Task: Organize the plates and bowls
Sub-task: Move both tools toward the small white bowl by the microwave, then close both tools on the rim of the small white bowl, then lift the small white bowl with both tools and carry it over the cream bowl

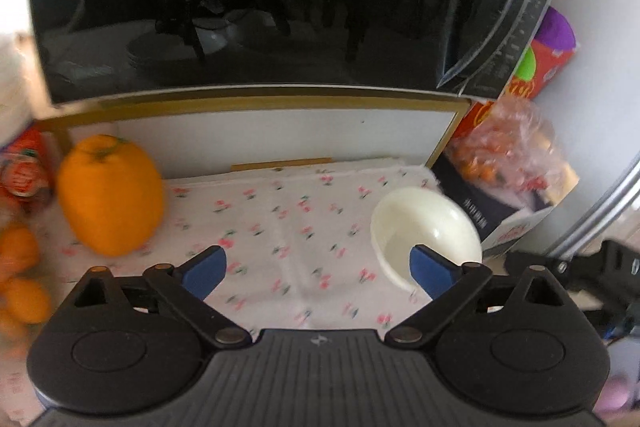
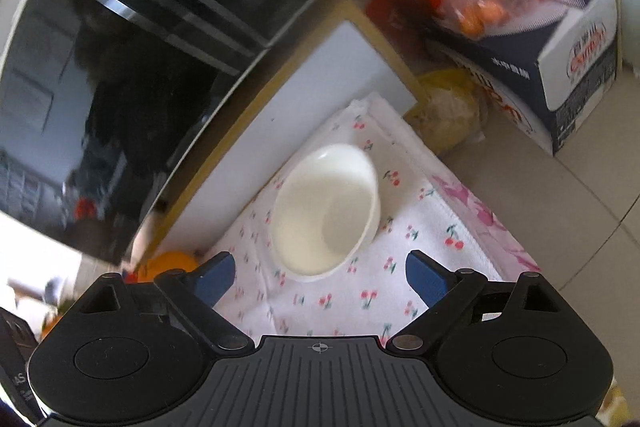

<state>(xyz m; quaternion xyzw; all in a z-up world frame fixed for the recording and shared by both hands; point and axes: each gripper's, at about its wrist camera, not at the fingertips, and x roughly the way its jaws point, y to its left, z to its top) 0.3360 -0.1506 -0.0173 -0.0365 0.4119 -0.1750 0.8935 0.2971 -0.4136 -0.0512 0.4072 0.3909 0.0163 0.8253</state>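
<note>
One navy-sided box (image 2: 520, 67) bears red script and white characters, unreadable.

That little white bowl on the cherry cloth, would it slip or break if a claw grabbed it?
The white bowl looks smooth and glossy, so it may slip. It seems rigid, possibly ceramic, so probably breakable. Sitting on the soft cherry cloth, it would likely drag rather than slide.

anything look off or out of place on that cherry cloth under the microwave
Nothing spilled or broken. The white bowl sits upright and empty on the cloth. Only oddity: a big orange fruit stands on the same cloth, not dishware.
</note>
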